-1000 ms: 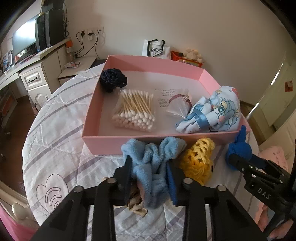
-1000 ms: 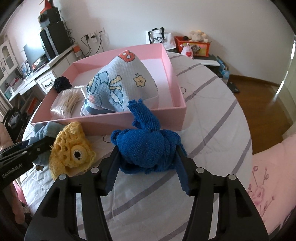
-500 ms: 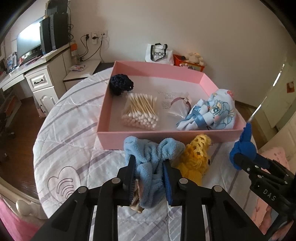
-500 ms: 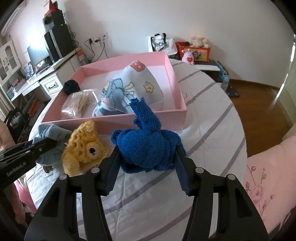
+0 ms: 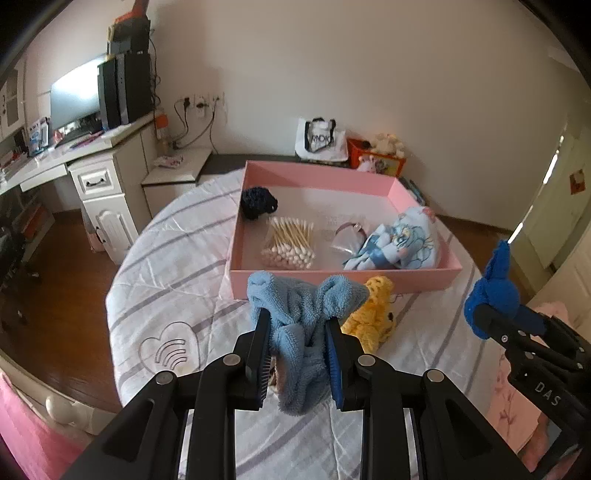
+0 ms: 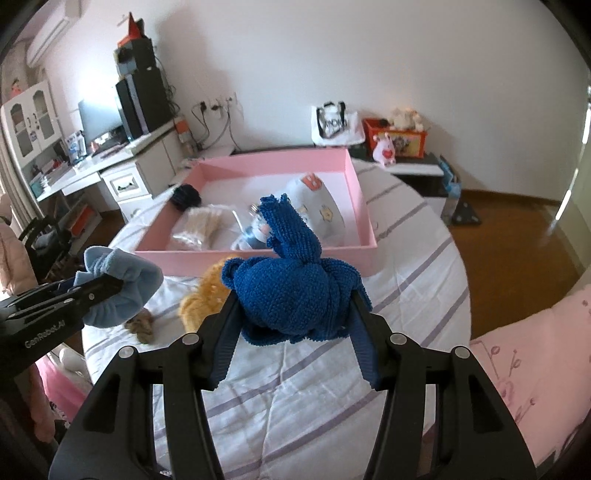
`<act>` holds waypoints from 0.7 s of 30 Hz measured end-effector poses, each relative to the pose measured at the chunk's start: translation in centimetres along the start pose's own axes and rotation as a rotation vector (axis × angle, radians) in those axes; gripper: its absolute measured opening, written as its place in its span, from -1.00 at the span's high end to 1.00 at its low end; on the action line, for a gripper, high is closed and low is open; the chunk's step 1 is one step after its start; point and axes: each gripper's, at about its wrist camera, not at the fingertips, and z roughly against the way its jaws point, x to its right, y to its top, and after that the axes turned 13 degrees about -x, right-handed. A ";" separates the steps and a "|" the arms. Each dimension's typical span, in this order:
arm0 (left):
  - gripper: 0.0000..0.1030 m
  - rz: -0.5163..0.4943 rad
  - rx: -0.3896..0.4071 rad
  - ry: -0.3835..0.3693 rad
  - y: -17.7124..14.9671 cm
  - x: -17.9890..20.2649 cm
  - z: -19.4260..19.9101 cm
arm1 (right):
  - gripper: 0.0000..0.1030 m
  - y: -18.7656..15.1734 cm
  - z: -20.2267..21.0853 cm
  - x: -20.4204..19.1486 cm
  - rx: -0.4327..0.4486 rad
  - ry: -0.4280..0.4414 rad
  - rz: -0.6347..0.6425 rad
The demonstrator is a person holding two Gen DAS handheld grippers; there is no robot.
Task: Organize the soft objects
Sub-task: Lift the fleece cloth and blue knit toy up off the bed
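Between left tool [image 5: 298, 332] pads: fluffy pale-blue terry cloth [image 5: 303, 306].

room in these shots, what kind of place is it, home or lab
Most likely a home bedroom: a quilted bed cover under the pink box, a white desk with a monitor, and stuffed toys by the wall.

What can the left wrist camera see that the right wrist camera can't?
Only the left wrist view shows the cotton swabs clearly, white tips and all, and the heart design on the bedspread.

Only the right wrist view shows the small brown item lying on the bed and the air conditioner.

Both show the pink box, the yellow crochet toy, the light blue cloth in the left gripper and the dark blue cloth in the right gripper.
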 end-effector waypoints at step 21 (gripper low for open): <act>0.56 -0.019 0.282 0.079 -8.4 2.8 14.8 | -0.01 -3.4 12.3 -3.8 0.281 0.008 0.100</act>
